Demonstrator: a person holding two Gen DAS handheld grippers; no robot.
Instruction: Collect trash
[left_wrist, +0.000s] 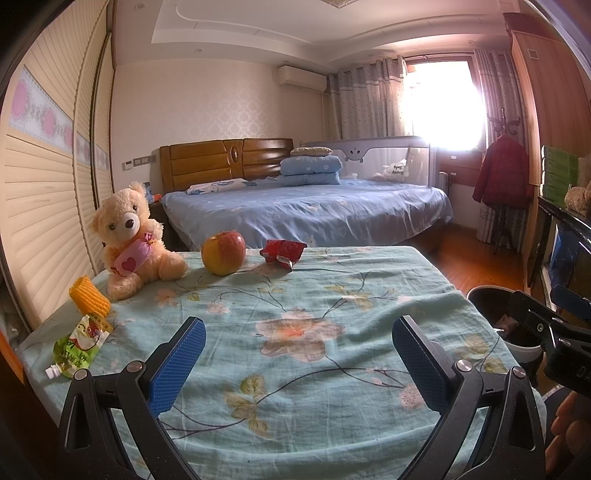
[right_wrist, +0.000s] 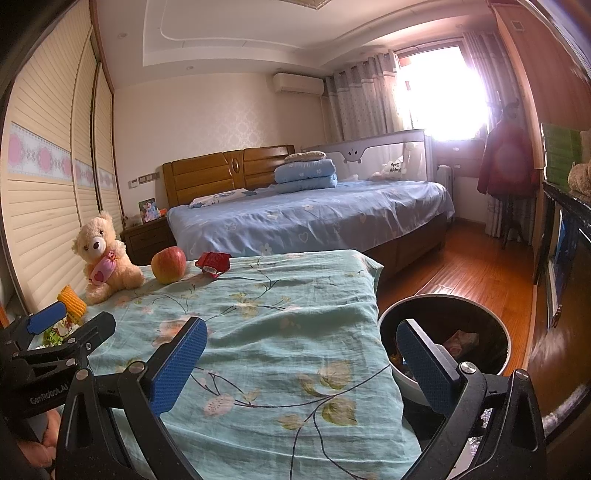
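Both grippers gape wide and hold nothing: the left gripper (left_wrist: 299, 363) over the floral cloth (left_wrist: 314, 295), the right gripper (right_wrist: 301, 363) straddling the cloth's right edge, where the bin (right_wrist: 498, 328) stands just beside it. The green pouch (left_wrist: 75, 350) and yellow foam net (left_wrist: 88, 297) lie at the cloth's left edge; past bare middle cloth, the red wrapper (left_wrist: 282, 252) sits near its far edge, beside the apple (left_wrist: 222, 252) and teddy bear (left_wrist: 131, 236).

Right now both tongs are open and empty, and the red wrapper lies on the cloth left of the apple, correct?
Not quite. The red wrapper lies right of the apple, not left, as the left wrist view shows. The rest holds: left tongs and right tongs are both open and empty.
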